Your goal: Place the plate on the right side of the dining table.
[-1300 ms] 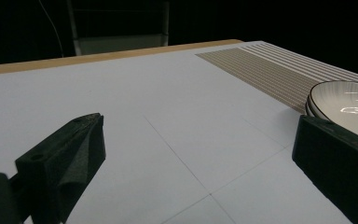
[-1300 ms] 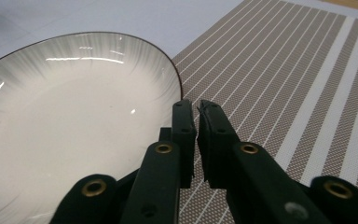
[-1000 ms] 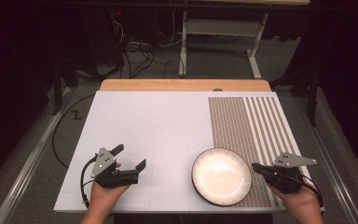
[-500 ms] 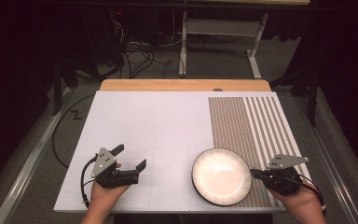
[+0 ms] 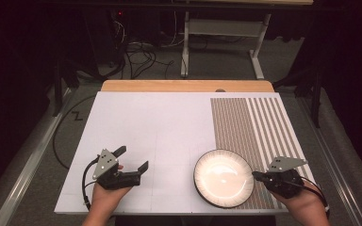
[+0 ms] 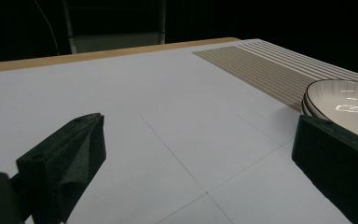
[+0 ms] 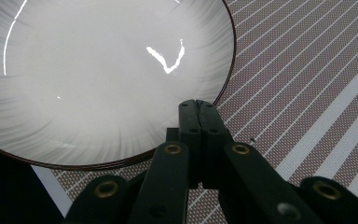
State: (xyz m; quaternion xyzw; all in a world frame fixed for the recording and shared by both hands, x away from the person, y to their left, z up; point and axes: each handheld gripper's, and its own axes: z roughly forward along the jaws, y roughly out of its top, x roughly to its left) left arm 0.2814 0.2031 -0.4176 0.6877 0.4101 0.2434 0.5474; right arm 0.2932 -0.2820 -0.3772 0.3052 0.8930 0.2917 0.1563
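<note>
Right gripper [image 5: 255, 175]: jaws pressed together, nothing between them. In the right gripper view the tips [image 7: 199, 105] sit at the dark rim of the plate [image 7: 98, 74]; whether they touch the rim cannot be told. Held low at the near right of the tabletop, over the striped mat [image 5: 250, 132].

Left gripper [image 5: 132, 159]: jaws spread wide, holding nothing. In the left gripper view its two black pads [image 6: 81, 149] stand far apart above the bare white surface. Held at the near left, well apart from the plate.

Plate [image 5: 223, 178]: white, ribbed inside, thin dark rim. Lies flat near the front edge, partly on the striped mat, partly on the white sheet.

Tabletop [image 5: 151, 122]: white sheet with faint grid lines; a wooden strip [image 5: 184, 85] along the far edge.
</note>
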